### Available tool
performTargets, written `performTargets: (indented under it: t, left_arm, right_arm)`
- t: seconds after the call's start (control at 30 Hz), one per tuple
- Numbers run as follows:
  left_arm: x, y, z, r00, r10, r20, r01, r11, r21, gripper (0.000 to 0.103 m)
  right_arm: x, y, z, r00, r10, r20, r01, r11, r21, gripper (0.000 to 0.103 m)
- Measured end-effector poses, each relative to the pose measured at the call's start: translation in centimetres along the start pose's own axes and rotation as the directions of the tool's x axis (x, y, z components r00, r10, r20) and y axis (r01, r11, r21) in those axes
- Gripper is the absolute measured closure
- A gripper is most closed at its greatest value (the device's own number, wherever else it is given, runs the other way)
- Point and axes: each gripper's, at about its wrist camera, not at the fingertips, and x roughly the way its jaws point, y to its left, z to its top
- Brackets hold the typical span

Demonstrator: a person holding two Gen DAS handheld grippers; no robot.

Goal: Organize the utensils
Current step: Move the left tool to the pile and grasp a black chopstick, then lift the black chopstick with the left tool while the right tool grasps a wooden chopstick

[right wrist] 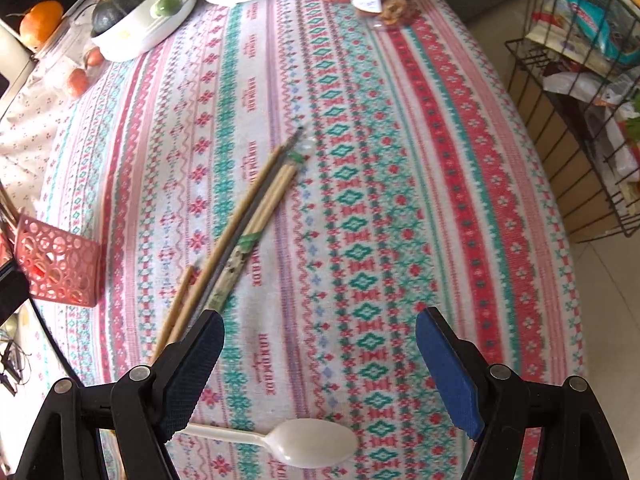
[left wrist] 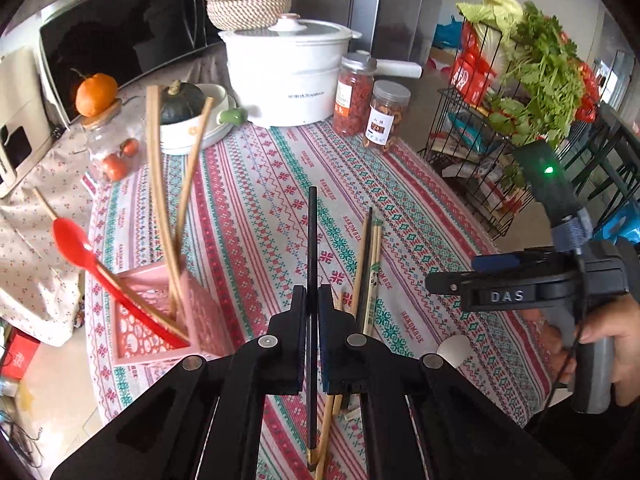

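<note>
While the left gripper [left wrist: 312,300] is clamping its fingers on a black chopstick [left wrist: 312,240] above the patterned desk [left wrist: 260,184], the right gripper [right wrist: 320,356] is holding its fingers wide apart over a white spoon [right wrist: 308,446], beside loose chopsticks [right wrist: 248,216]; a pink holder [left wrist: 160,320] is sitting nearby.

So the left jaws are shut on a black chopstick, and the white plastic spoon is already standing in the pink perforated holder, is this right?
Not quite. The left gripper is indeed shut on the black chopstick, but the white plastic spoon lies on the patterned tablecloth below the open right gripper, as the right wrist view shows. The pink perforated holder contains a red spoon and wooden chopsticks.
</note>
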Motion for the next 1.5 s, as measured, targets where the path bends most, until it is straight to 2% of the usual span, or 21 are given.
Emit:
performTargets:
  t: [0.13, 0.23, 0.4, 0.6, 0.67, 0.77, 0.8, 1.0, 1.17, 1.27, 1.37, 1.5]
  left_arm:
    - [-3.2, 2.2, -1.7, 0.998, -0.014, 0.069, 0.018, 0.998, -0.053, 0.098]
    - [-4.7, 4.0, -3.6, 0.992, 0.004, 0.124, 0.009, 0.995, -0.099, 0.098]
    - [-6.5, 5.6, -4.3, 0.989, 0.005, 0.149, 0.012, 0.994, -0.111, 0.098]
    - [-7.0, 7.1, -4.8, 0.990, -0.009, 0.142, 0.030, 0.989, -0.143, 0.098]
    - [-7.2, 7.3, -4.9, 0.990, -0.014, 0.141, 0.035, 0.988, -0.149, 0.098]
    - [-7.4, 7.7, -5.0, 0.990, -0.025, 0.141, 0.047, 0.987, -0.155, 0.098]
    - [-7.5, 7.7, -5.0, 0.989, -0.025, 0.143, 0.048, 0.987, -0.156, 0.098]
    - [-7.5, 8.0, -4.9, 0.990, -0.026, 0.142, 0.048, 0.987, -0.155, 0.098]
    - [-7.4, 8.5, -4.9, 0.990, -0.021, 0.139, 0.045, 0.985, -0.169, 0.098]
    - [-7.4, 8.7, -5.0, 0.990, -0.009, 0.140, 0.033, 0.985, -0.170, 0.098]
    - [-7.5, 9.1, -5.1, 0.989, 0.008, 0.148, 0.020, 0.983, -0.183, 0.098]
    - [-7.9, 9.9, -5.1, 0.986, 0.028, 0.162, 0.006, 0.979, -0.205, 0.098]
  right_arm:
    - [1.1, 1.6, -0.3, 0.999, 0.035, -0.024, -0.035, 0.999, -0.009, 0.020]
    - [2.1, 3.1, -0.5, 0.997, 0.061, -0.044, -0.062, 0.998, -0.018, 0.022]
    - [3.4, 5.7, -0.7, 0.993, 0.096, -0.072, -0.099, 0.994, -0.041, 0.047]
    - [5.0, 8.7, -0.7, 0.985, 0.140, -0.100, -0.148, 0.986, -0.077, 0.075]
    - [5.9, 9.6, -0.8, 0.984, 0.131, -0.119, -0.143, 0.985, -0.096, 0.084]
    - [7.3, 10.5, -0.8, 0.984, 0.098, -0.148, -0.115, 0.987, -0.114, 0.088]
    - [7.7, 10.6, -0.7, 0.986, 0.075, -0.152, -0.093, 0.989, -0.117, 0.092]
    - [8.2, 12.0, -0.9, 0.990, -0.041, -0.138, 0.015, 0.983, -0.181, 0.089]
    - [8.3, 13.4, -1.2, 0.993, -0.078, -0.088, 0.056, 0.972, -0.227, 0.090]
    - [8.6, 14.0, -1.1, 0.998, -0.048, -0.051, 0.036, 0.973, -0.228, 0.094]
    - [9.0, 14.5, -0.5, 0.997, 0.049, -0.053, -0.058, 0.983, -0.174, 0.097]
    - [7.0, 14.5, 0.1, 0.994, 0.113, -0.003, -0.113, 0.981, -0.158, 0.098]
